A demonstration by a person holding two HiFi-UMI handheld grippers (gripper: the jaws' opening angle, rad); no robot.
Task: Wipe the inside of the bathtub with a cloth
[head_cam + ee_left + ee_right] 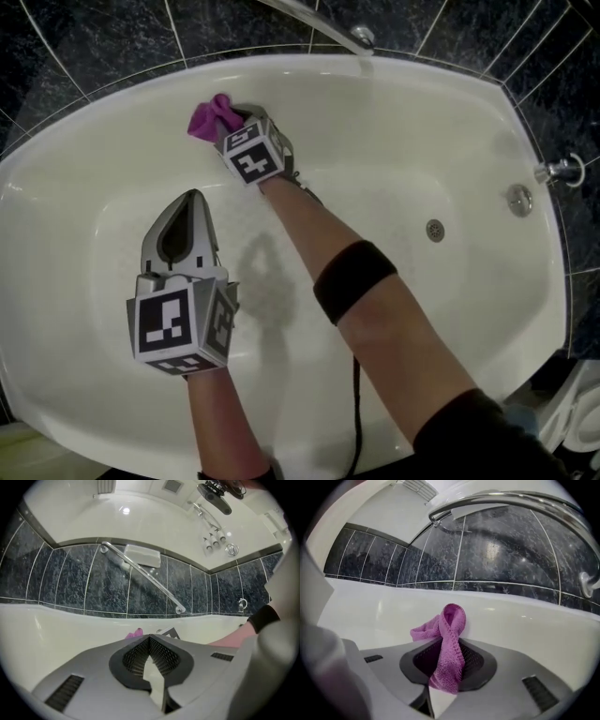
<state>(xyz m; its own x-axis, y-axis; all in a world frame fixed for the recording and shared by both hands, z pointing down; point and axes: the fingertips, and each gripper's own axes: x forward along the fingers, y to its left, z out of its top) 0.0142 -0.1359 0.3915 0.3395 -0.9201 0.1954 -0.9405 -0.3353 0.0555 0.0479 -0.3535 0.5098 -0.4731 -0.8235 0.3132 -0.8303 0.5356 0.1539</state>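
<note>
So, cloth: purple, bunched into a loop, pressed against the far inner wall of the bathtub just under the rim.
Right gripper: your arm reaches across the tub, and its fingers are clamped on the cloth. One twisted strip runs back between them and the loop sticks out in front.
Left gripper: it hangs over the tub floor, well apart from the cloth, with the tips of its fingers together and nothing between them.
Progress: the wipe looks to be under way on the far wall. I'd judge the floor, the near wall and the end by the drain are still to do (nothing in view shows which parts are clean).
Risk, grip: only a narrow strip is pinched, so drag on the wall could pull the cloth out if you push hard or fast.
Risk, contact: the loop is small. If it folds aside, the hard finger tips may rub the white wall, and each pass covers only a thin band, so patches could be missed.
Risk, cable: it trails under your right arm and could snag on a long sweep.
Risk, left side: the idle gripper sits low and could knock the tub.
</note>
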